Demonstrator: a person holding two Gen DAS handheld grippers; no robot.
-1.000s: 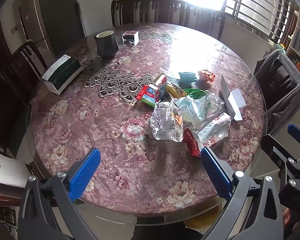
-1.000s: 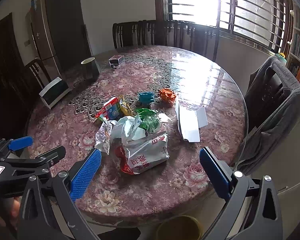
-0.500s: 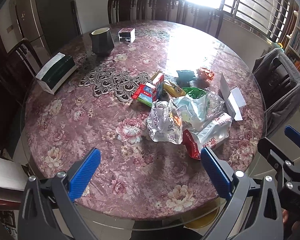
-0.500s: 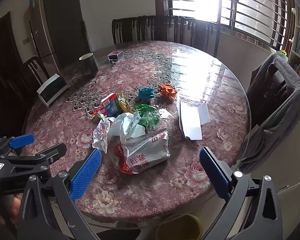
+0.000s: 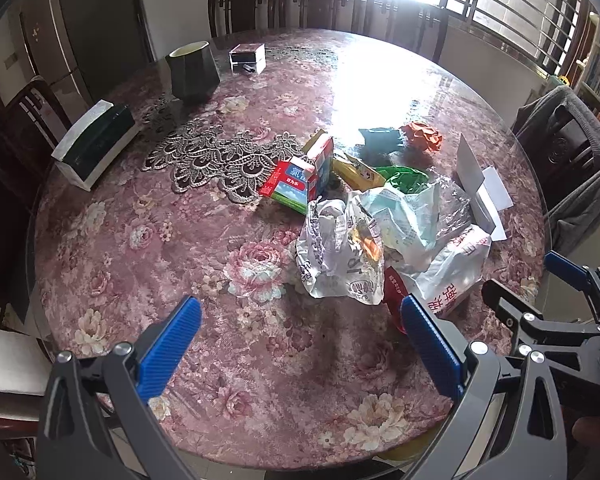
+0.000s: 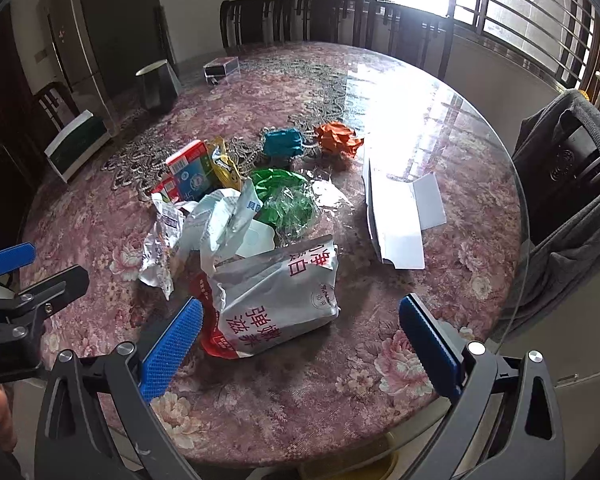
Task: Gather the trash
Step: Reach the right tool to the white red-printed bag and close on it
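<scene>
A heap of trash lies on the round floral table (image 5: 148,248): a silver and red pouch (image 6: 276,300), crumpled white wrappers (image 5: 340,256), a green bag (image 6: 286,196), a red and blue carton (image 5: 300,180), a yellow wrapper (image 5: 358,172), a teal wad (image 6: 282,142), an orange wad (image 6: 338,140) and folded white card (image 6: 396,216). My left gripper (image 5: 300,344) is open and empty above the table's near part, short of the wrappers. My right gripper (image 6: 300,336) is open and empty, with the pouch just beyond its fingers.
A dark cup (image 5: 192,72), a small box (image 5: 248,58) and a tissue box (image 5: 96,144) stand at the far left. A lace doily (image 5: 216,160) lies mid-table. Chairs ring the table; one with grey cloth (image 6: 568,184) stands right. A yellow bin (image 6: 348,464) shows below the table's edge.
Both grippers have moved forward over the table toward the trash heap, which now looks larger. Their jaws stay open. No trash has moved.
</scene>
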